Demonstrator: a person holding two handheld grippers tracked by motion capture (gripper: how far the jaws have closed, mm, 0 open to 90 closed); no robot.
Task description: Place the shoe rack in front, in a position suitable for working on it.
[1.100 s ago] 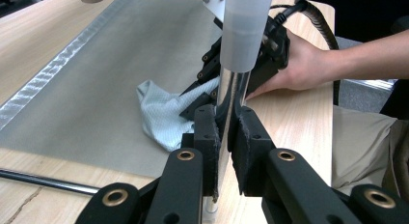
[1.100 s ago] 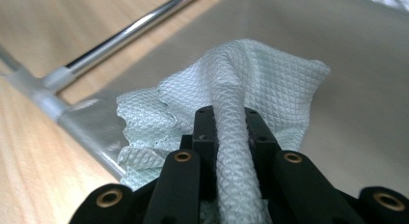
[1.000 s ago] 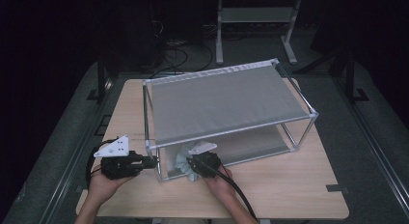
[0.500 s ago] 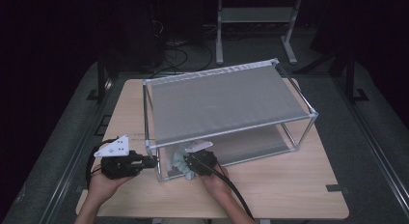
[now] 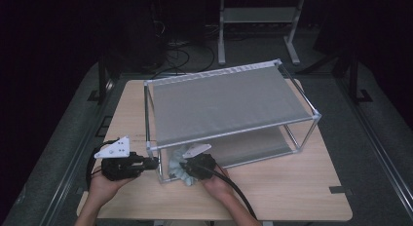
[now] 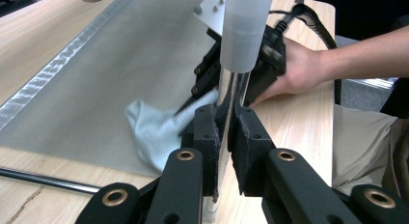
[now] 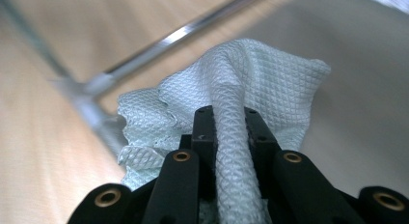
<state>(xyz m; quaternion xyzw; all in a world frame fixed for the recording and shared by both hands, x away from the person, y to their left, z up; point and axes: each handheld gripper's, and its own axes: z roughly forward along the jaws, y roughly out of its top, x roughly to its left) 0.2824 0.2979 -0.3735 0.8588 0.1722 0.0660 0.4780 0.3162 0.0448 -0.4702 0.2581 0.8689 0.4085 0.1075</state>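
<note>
Two-tier rack taking up middle of tabletop. Upper mesh shelf roofing over lower shelf, leaving low slot open at near side. Near-left corner post standing in way, left hand-held gripper clamping it. Right hand-held gripper with cloth sitting in slot mouth. Near-right tabletop lying open.

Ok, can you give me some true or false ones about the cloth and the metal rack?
1. The right gripper pinches a pale cloth. True.
2. The left gripper is clamped on a shiny upright post of the rack. True.
3. The cloth lies on the rack's top shelf. False: it is on the lower shelf, near the front corner.
4. The rack stands on the floor. False: it stands on a wooden table.
</note>
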